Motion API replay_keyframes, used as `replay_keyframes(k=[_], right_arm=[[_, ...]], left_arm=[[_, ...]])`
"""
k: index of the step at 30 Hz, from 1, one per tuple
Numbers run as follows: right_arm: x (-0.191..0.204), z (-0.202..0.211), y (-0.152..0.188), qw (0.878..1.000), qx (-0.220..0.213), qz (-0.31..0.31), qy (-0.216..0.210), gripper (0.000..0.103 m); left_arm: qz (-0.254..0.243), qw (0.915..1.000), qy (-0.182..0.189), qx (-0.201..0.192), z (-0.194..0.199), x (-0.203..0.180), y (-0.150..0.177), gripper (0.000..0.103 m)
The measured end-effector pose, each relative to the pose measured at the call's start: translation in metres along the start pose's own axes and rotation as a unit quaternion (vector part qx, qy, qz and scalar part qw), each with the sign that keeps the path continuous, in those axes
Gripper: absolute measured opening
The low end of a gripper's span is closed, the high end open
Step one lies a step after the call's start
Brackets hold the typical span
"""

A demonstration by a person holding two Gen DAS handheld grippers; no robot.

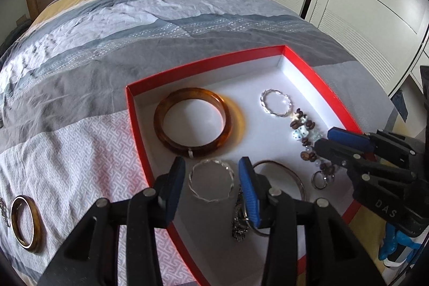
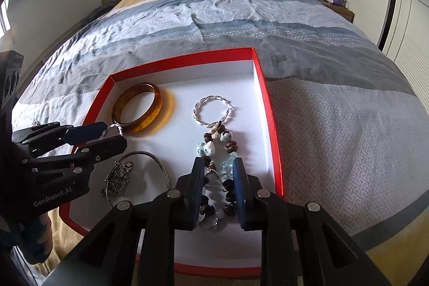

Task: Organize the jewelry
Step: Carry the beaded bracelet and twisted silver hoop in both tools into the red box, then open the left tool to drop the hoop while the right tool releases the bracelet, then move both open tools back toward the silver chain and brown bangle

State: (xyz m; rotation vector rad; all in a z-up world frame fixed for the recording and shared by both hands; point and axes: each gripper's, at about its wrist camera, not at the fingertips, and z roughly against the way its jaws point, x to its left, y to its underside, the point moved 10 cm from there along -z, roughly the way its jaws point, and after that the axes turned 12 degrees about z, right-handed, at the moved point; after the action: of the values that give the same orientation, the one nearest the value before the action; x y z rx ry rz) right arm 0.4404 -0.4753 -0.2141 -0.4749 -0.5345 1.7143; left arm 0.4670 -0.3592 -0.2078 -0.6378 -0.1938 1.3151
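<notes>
Lying on the bed point(image 1: 112, 26) is a red box point(image 1: 319, 83), white inside, with most of the jewelry in it. An amber bangle point(image 1: 192, 122) rests flat toward its far left corner. Right of it lies a twisted silver ring point(image 1: 275, 105), and a beaded strand point(image 2: 218, 149) runs from that ring back toward the near edge, ending at a small keyring point(image 1: 319, 180).

Nearer the front sit a second twisted silver hoop point(image 1: 211, 182), a thin wire bangle point(image 2: 158, 165) and a dark metal charm point(image 2: 118, 180).

The left gripper point(image 1: 211, 178) hangs over that second hoop with its jaws apart; the hoop lies on the box floor between the blue pads point(image 1: 248, 195), apparently untouched by them.

The right gripper point(image 2: 218, 184) straddles the near part of the beaded strand. Its jaws are parted, with the beads lying between the pads point(image 2: 240, 195) on the box floor; whether either pad brushes a bead is hard to tell from this angle.

Outside the box, on the bedcover at the left, lies a second amber bangle point(image 1: 26, 223).
</notes>
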Motion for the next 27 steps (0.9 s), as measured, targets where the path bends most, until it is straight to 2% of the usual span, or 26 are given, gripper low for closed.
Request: replay_keyframes(k=[6, 11, 18, 27], right_arm=[[-0.001, 0.019, 0.004, 1.0, -0.006, -0.007, 0.006, 0.033], [-0.002, 0.051, 0.007, 0.999, -0.026, -0.021, 0.015, 0.035], [0.012, 0.109, 0.016, 0.998, -0.049, -0.036, 0.033, 0.042], [0.074, 0.183, 0.041, 0.997, -0.065, -0.025, 0.02, 0.043]], left_arm=[[0.002, 1.0, 0.003, -0.009, 0.015, -0.004, 0.0, 0.05], [-0.002, 0.9997, 0.0, -0.024, 0.042, -0.007, -0.001, 0.051], [-0.009, 0.9985, -0.005, -0.054, 0.112, -0.011, 0.007, 0.052], [-0.016, 0.9953, -0.027, -0.091, 0.215, 0.001, 0.045, 0.052]])
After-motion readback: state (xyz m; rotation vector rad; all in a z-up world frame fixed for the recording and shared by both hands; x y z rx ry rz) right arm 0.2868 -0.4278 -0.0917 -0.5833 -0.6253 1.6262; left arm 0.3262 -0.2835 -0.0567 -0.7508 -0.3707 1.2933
